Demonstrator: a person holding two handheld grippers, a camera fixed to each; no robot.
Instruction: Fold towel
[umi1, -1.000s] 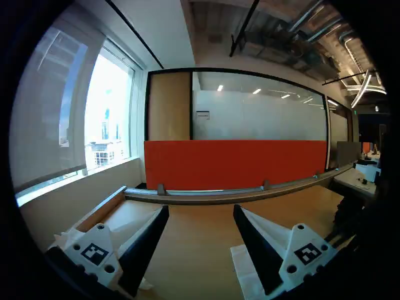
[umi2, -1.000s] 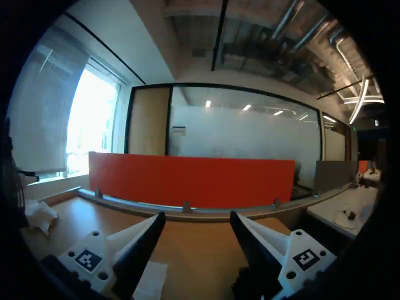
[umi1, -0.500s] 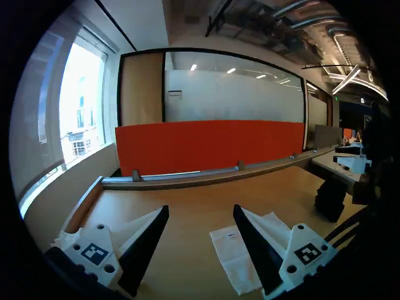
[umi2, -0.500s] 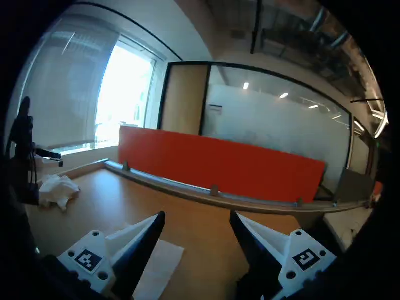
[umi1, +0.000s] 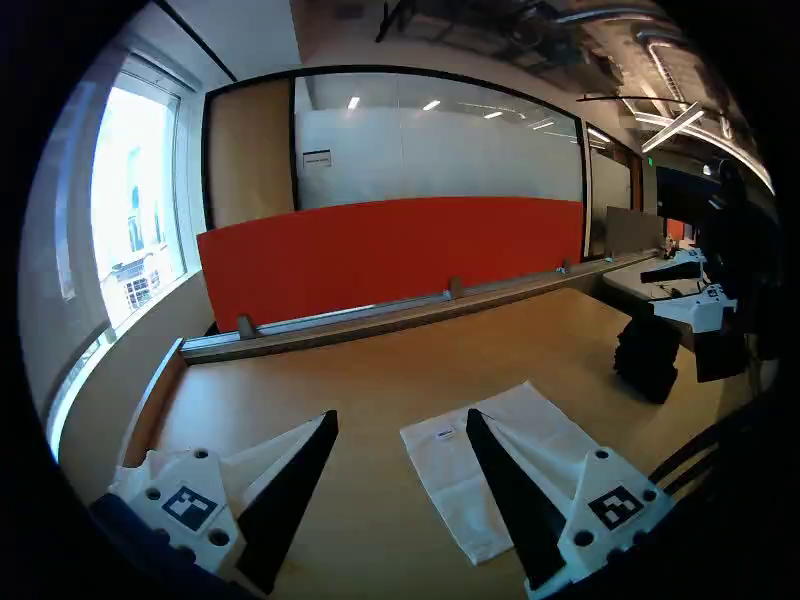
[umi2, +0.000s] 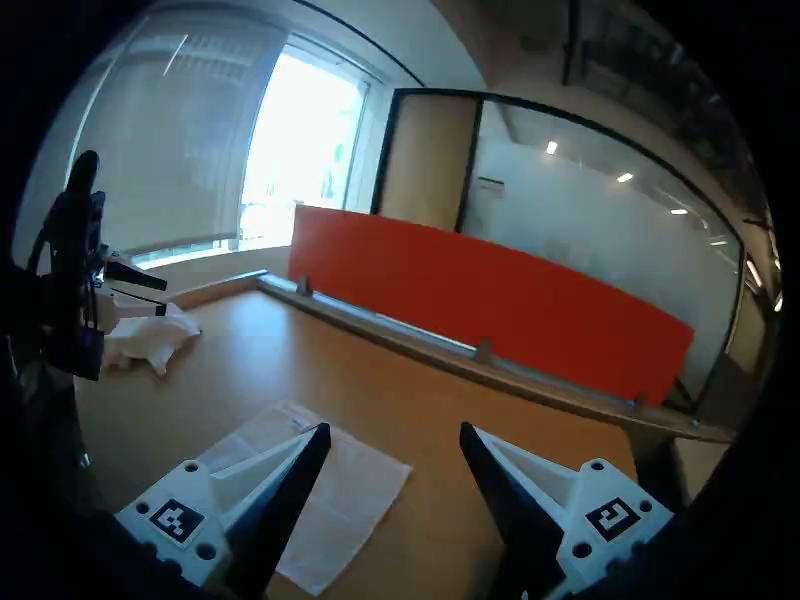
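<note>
In the left gripper view, a bright window fills the left side. An orange partition runs along the far edge of the wooden counter. At the bottom the left tongs are spread wide apart with bare counter in the gap, holding nothing and touching nothing. Just right of the gap the white towel lies flat on the counter, and its right half passes behind the right-hand finger of these tongs. Farther right, near the counter's edge, is a black bulky thing that I cannot make out.

In the right gripper view, the left tongs show small at the left edge with their fingers apart. Just behind them a crumpled white cloth lies on the counter, well apart from the towel. The window is up behind it, and the orange partition slants off to the right. At the bottom the right tongs are also wide open and empty. The towel lies flat at lower left, partly behind the left-hand finger, with its near right corner reaching into the gap between the fingers. Right of the towel, wood shows between the fingers.
</note>
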